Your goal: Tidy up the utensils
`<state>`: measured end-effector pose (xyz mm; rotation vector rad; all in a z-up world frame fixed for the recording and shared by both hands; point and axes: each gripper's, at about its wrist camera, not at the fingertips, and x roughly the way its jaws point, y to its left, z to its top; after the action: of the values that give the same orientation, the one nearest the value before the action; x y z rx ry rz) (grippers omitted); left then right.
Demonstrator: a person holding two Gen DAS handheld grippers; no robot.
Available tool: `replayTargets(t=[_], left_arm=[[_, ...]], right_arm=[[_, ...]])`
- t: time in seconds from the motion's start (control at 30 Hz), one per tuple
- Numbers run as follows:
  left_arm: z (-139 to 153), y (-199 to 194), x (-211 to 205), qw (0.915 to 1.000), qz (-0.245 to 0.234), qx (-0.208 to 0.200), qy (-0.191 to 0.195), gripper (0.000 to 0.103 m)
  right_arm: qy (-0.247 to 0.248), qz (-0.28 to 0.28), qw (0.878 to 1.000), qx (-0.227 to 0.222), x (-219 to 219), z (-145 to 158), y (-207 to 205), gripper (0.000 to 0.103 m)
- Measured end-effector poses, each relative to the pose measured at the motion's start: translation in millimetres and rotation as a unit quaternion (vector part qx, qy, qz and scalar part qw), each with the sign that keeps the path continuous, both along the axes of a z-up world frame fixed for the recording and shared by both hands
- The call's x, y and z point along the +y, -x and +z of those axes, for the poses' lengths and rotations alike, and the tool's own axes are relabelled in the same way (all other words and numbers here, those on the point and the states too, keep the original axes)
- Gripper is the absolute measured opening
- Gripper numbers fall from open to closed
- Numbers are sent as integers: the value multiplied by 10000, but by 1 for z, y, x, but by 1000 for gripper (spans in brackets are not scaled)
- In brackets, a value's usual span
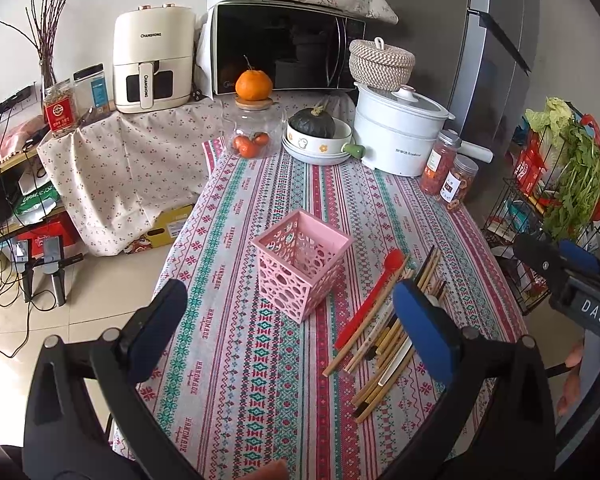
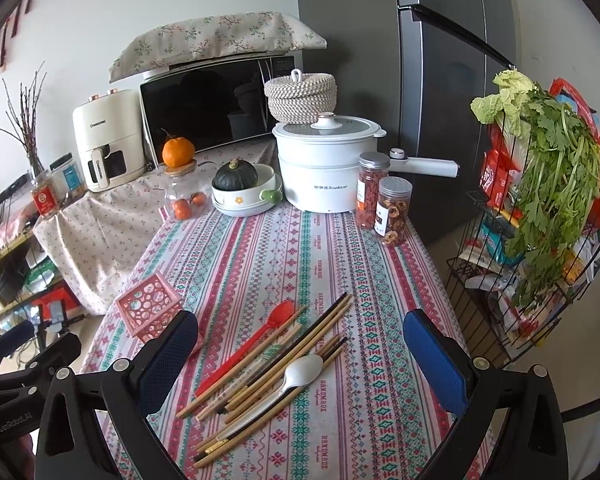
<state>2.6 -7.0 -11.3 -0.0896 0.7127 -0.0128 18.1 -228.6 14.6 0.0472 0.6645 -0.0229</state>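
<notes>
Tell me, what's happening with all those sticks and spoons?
A person holds a gripper in each hand over the table. The left gripper and right gripper are both open and empty. Chopsticks, a red spoon and a white spoon lie loose beside the empty pink basket. Nothing is sorted yet.

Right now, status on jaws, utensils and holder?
Left gripper and right gripper: jaws open, nothing held. Pink holder upright, empty. Chopsticks, red spoon and white spoon loose on tablecloth. Nothing blocking.
</notes>
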Motion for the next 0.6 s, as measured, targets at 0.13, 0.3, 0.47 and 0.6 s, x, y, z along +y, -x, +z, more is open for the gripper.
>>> replayTargets(t=[0.13, 0.3, 0.47, 0.6], left_arm=[[0, 0, 0, 10000, -7, -2, -1, 102], [0, 0, 0, 10000, -4, 7, -12, 102], [2, -2, -4, 9999, -63, -100, -112, 102], [1, -6, -10, 9991, -225, -130, -326, 102]], right_arm=[[17, -19, 10000, 3, 0, 0, 0, 103], [16, -100, 9999, 22, -4, 0, -1, 103], [58, -205, 9997, 75, -10, -1, -5, 103], [-51, -278, 9992, 266, -23, -5, -16, 103]])
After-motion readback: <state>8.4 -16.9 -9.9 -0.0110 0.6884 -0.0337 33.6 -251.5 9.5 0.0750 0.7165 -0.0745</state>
